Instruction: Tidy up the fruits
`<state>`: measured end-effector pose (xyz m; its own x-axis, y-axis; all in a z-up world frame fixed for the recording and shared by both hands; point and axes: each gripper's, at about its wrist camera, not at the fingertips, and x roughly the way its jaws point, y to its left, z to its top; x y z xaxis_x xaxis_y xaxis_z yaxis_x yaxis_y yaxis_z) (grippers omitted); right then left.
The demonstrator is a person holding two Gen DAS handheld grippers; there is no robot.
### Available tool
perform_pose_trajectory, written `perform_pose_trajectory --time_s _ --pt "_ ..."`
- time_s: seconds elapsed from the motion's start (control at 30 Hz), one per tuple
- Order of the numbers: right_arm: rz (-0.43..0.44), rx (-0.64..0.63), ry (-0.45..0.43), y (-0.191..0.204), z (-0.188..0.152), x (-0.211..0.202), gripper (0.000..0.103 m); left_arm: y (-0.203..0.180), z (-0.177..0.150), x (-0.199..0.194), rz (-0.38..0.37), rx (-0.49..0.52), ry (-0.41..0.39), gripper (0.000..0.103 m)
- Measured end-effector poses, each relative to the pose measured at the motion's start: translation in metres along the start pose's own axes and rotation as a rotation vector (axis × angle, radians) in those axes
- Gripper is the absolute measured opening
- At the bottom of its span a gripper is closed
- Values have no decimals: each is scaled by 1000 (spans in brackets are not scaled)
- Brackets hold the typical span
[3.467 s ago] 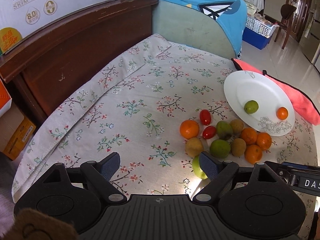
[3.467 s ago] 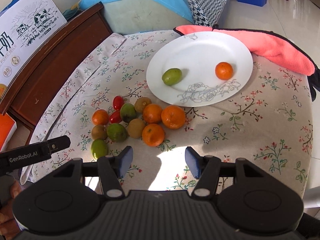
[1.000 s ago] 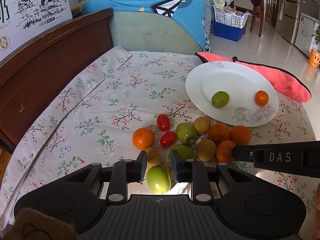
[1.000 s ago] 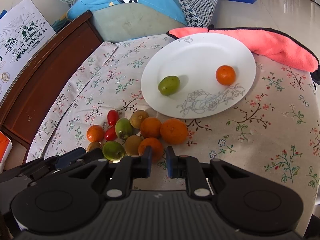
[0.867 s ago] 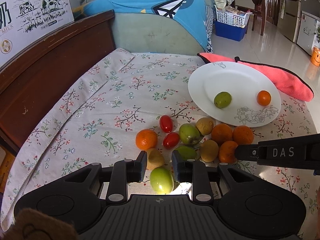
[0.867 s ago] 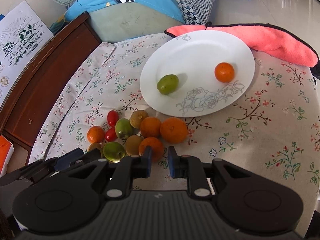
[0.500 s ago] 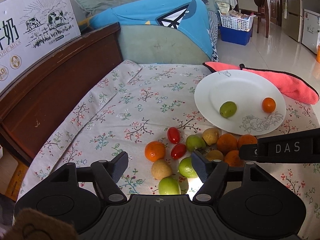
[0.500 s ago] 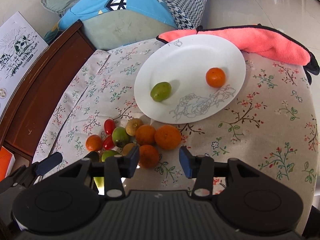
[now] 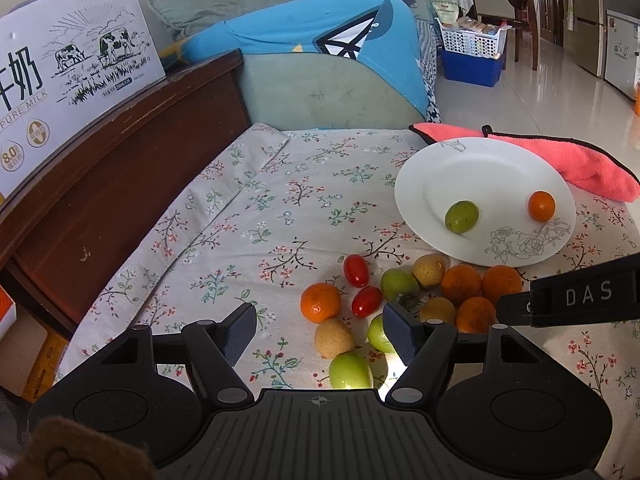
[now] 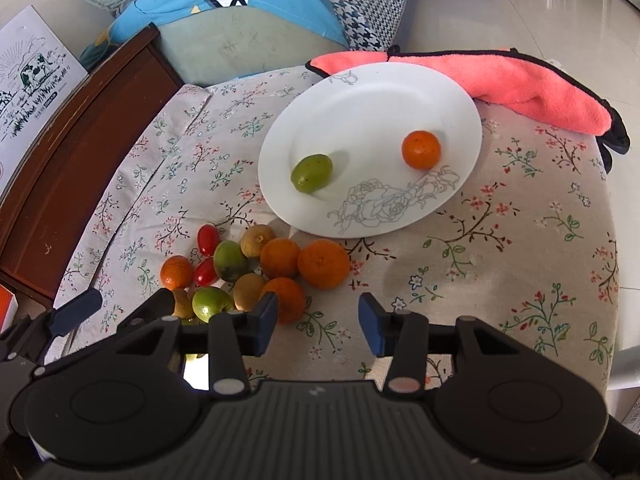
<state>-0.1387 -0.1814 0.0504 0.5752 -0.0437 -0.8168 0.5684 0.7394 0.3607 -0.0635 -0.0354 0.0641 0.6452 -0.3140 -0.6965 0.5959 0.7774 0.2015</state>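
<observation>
Fruits (image 10: 256, 270), the loose heap, lie on the flowered tablecloth (image 9: 256, 216) at lower centre of both views, just below the white plate (image 10: 360, 96), which carries one green fruit (image 10: 311, 173) and one small orange (image 10: 421, 149), well apart. A pink cloth (image 10: 532, 92) touches the plate's upper right rim. The left gripper (image 9: 318, 330) has just been opening; its jaws stand released, straddling a tan fruit (image 9: 334, 338) and a green fruit (image 9: 350, 371) without pressing either. The right gripper (image 10: 318, 320) has likewise just been opening and stands released, holding nothing, with an orange (image 10: 286, 298) beside its left finger. Step in hand, as judged: choosing the next pieces for the plate. The next move calls for closing on a single fruit without nudging its neighbours. Open room: bare cloth at left and lower right; the table edge runs close along the right of the frame.
</observation>
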Motion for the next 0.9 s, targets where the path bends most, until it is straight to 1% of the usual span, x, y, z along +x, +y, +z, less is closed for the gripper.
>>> perform_pose_trajectory --time_s 0.1,0.23,0.4,0.63,0.77,0.9 --pt "-8 -16 16 1 2 -2 46 2 -1 4 -11 -17 26 70" --pt "-38 -76 1 8 2 -4 46 5 -4 8 12 -19 49 71" --pt "-36 -103 11 16 -1 1 47 11 -7 12 42 -21 67 72" --pt "-35 -147 16 27 -6 6 49 22 -7 16 90 -32 77 76" --pt "-64 -176 8 30 -8 8 53 30 -6 17 119 -49 72 76" --pt "-76 -176 13 29 -9 10 53 37 -5 18 123 -75 76 77"
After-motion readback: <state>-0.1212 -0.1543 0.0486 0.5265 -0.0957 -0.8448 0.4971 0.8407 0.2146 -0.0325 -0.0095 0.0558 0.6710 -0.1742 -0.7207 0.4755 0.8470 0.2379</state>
